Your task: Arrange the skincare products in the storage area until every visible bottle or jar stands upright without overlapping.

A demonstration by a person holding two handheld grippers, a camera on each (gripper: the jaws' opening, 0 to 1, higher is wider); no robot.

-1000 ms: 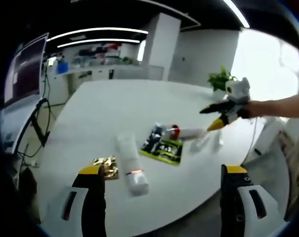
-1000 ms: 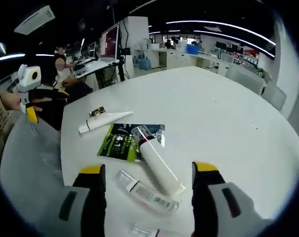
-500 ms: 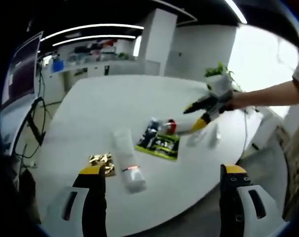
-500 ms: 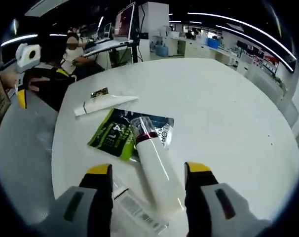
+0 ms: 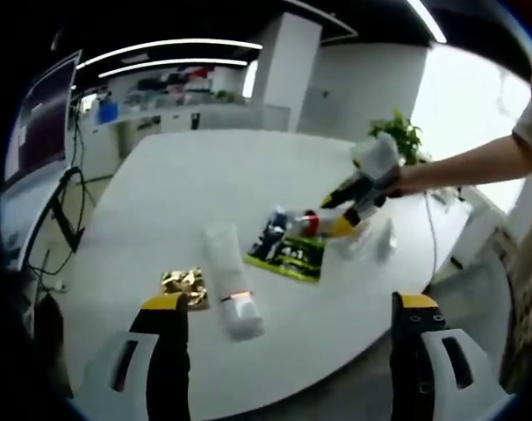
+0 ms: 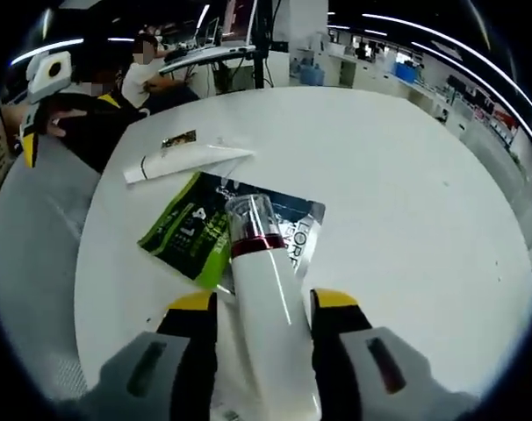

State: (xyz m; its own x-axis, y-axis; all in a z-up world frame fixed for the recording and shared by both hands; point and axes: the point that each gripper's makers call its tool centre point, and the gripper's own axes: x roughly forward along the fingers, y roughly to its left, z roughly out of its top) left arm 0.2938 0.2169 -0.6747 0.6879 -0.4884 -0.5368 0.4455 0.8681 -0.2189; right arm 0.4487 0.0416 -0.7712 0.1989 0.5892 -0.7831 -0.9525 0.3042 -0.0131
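- Right gripper [image 6: 262, 303]: jaws apart, straddling the lying white bottle [image 6: 264, 307] at lower centre; contact's unclear.
- Bottle's clear cap rests on the green sachet [image 6: 196, 237].
- Left gripper [image 5: 288, 303]: jaws wide apart, empty, near a tube [image 5: 231, 285] on the bench [image 5: 178, 193].
- I'd clamp mid-body, then tip it upright clear of the sachet.

Bright ceiling strips, window glare — soft blur, fisheye-warped edges
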